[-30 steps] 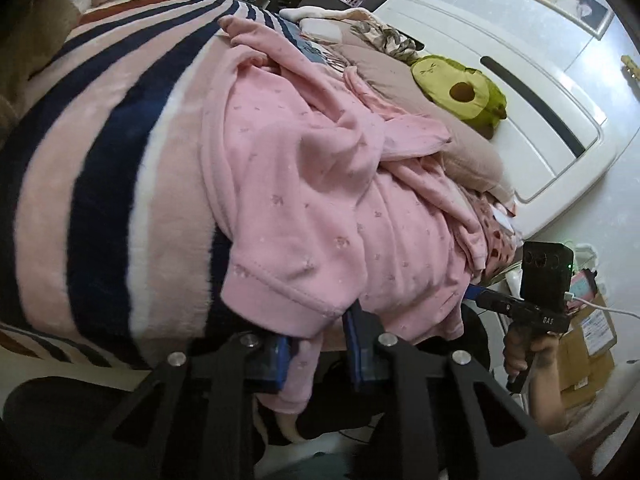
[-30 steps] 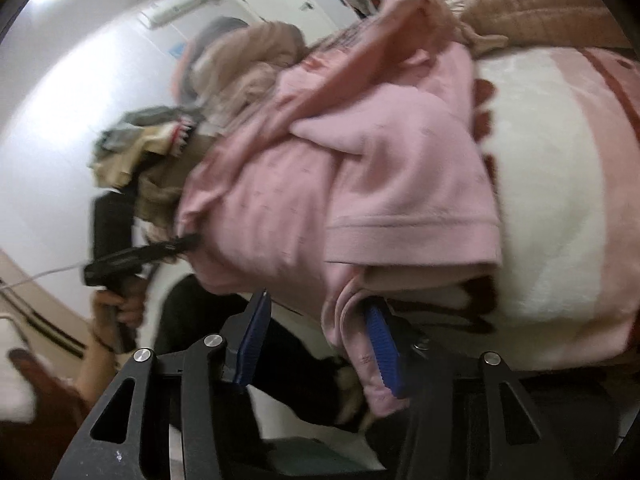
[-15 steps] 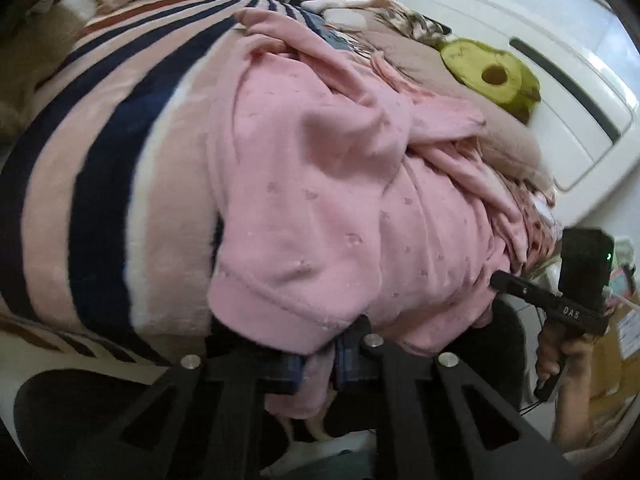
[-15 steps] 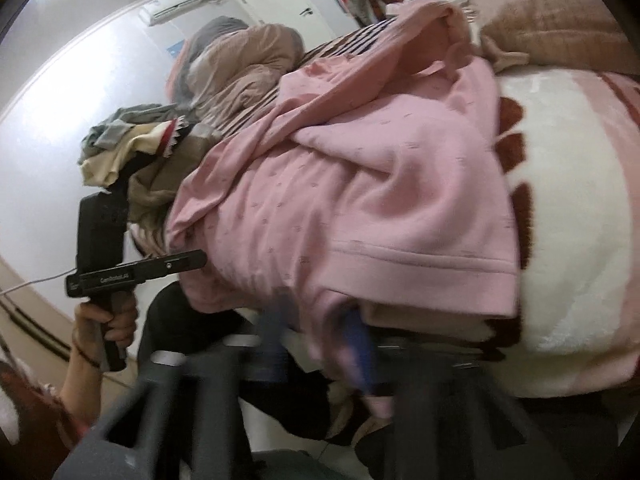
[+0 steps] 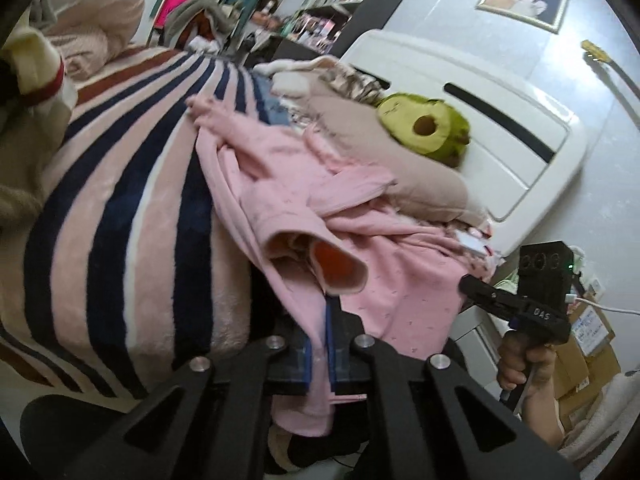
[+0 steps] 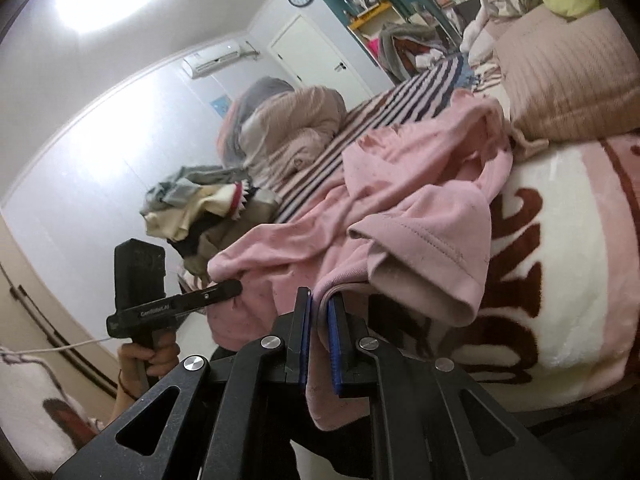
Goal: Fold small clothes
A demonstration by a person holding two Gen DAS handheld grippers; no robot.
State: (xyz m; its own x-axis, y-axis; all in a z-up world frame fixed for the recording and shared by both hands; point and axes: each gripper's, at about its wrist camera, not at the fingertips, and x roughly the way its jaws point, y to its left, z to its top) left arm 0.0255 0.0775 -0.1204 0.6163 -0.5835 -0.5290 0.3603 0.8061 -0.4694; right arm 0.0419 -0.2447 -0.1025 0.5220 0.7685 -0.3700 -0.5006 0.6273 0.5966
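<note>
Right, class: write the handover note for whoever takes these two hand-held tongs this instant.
Left tongs: shut on the near edge of the pink speckled cotton garment.
Right tongs: shut on the same garment's hem, beside a sleeve cuff.
Garment: crumpled on the pink, white and navy striped fleece blanket, near edge hanging over the bed side.
Done: both edges gripped.
Left: spread it flat, fold sleeves in, fold it up. No fold is visible yet.

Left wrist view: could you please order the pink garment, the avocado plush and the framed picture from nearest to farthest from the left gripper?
1. Pink garment: clamped in the left gripper.
2. Avocado plush: on the bed by the white headboard, up right.
3. Framed picture: on the wall, top right.
</note>
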